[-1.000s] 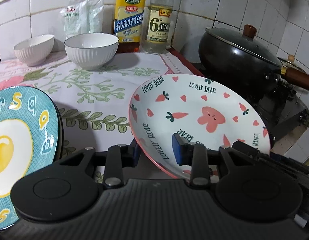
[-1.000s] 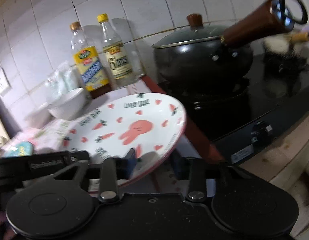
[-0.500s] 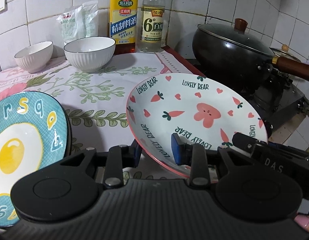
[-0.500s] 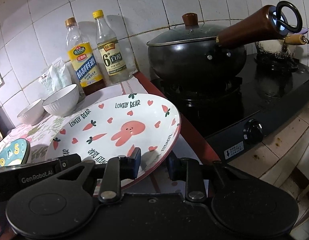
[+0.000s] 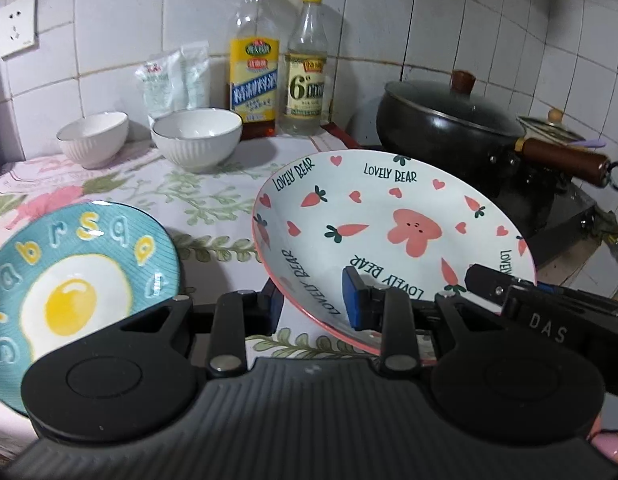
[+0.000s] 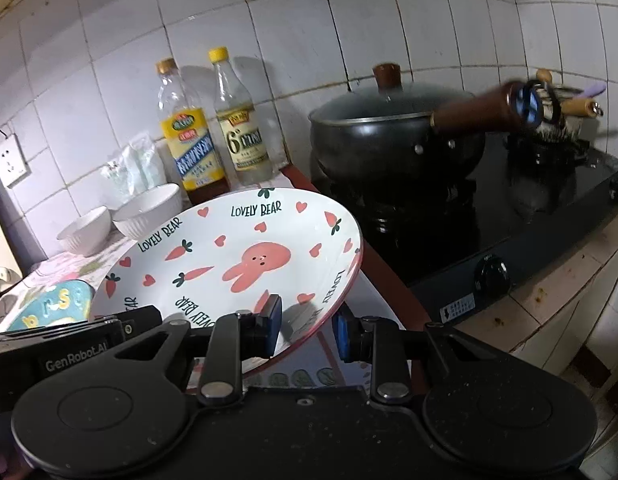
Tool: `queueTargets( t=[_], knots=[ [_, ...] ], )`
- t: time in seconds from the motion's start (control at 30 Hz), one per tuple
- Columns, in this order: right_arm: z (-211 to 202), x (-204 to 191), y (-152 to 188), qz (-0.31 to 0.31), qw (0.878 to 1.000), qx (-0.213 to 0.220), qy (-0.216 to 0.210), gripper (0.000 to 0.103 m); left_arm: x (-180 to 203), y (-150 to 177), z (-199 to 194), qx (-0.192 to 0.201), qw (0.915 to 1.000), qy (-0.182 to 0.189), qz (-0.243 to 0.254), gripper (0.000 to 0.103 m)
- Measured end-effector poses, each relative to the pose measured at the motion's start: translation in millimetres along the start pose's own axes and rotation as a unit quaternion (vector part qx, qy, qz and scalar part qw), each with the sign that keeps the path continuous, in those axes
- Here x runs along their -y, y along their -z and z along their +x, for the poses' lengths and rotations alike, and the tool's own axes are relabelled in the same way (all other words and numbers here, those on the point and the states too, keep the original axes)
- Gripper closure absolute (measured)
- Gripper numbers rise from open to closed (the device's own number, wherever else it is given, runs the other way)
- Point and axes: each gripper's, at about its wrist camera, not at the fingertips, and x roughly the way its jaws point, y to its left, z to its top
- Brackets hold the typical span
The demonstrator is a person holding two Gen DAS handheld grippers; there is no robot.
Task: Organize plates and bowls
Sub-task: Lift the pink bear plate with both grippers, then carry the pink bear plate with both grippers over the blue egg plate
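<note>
A white plate with a pink rabbit and carrots [image 5: 389, 232] hangs tilted above the flowered tablecloth [image 5: 213, 200], its far edge raised. My left gripper [image 5: 313, 304] is shut on its near-left rim, one pad under the plate and one on its face. My right gripper [image 6: 307, 330] is shut on the near-right rim of the same plate [image 6: 237, 256]. A blue plate with a fried-egg picture [image 5: 77, 280] lies at the left on a dark plate. Two white ribbed bowls [image 5: 197, 140] [image 5: 93, 138] stand side by side at the back.
Two bottles [image 5: 255, 68] [image 5: 307, 68] and plastic bags [image 5: 173, 76] stand against the tiled wall. A black lidded wok [image 5: 441, 128] with a brown handle sits on the stove [image 6: 509, 240] right of the cloth. A wall socket [image 5: 17, 28] is at far left.
Both grippers have risen and drawn back with the rabbit plate between them. The plate now hangs higher above the cloth. The bowls and the blue plate have stayed put.
</note>
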Motion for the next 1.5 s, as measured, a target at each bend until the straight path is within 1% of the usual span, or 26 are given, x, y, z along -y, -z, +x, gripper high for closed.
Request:
queueTargets(
  t=[0.33,0.43,0.57,0.77,0.93,1.07,1.2,1.33,1.5],
  knots=[
    [-37,-49,-8,-0.021,0.999,0.012,-0.026,0.071,-36,-11,-58,0.020,0.9998,0.001,0.003,0.074],
    [-46,-67,-10,-0.030,0.999,0.013,-0.032,0.071,-52,-14,-74,0.021,0.9997,0.004,-0.007,0.074],
    [-57,-90,-12,-0.040,0.998,0.016,-0.046,0.071,-73,-14,-97,0.033,0.9993,-0.003,-0.015,0.074],
    [-71,-127,-15,-0.054,0.996,0.022,-0.066,0.071,-109,-19,-129,0.037,0.9989,-0.005,-0.027,0.074],
    [-80,-160,-13,-0.069,0.994,0.019,-0.084,0.071,-139,-19,-151,0.043,0.9982,-0.020,-0.038,0.074],
    [-80,-183,-8,-0.074,0.993,0.012,-0.095,0.071,-163,-17,-159,0.038,0.9978,-0.026,-0.047,0.074],
    [-76,-199,3,-0.077,0.991,0.003,-0.107,0.071,-185,-6,-161,0.037,0.9974,-0.032,-0.052,0.074],
    [-63,-209,16,-0.077,0.991,-0.011,-0.112,0.071,-199,5,-153,0.028,0.9974,-0.037,-0.056,0.074],
    [-45,-217,27,-0.076,0.991,-0.028,-0.106,0.071,-212,13,-135,0.013,0.9974,-0.036,-0.061,0.074]
  ],
)
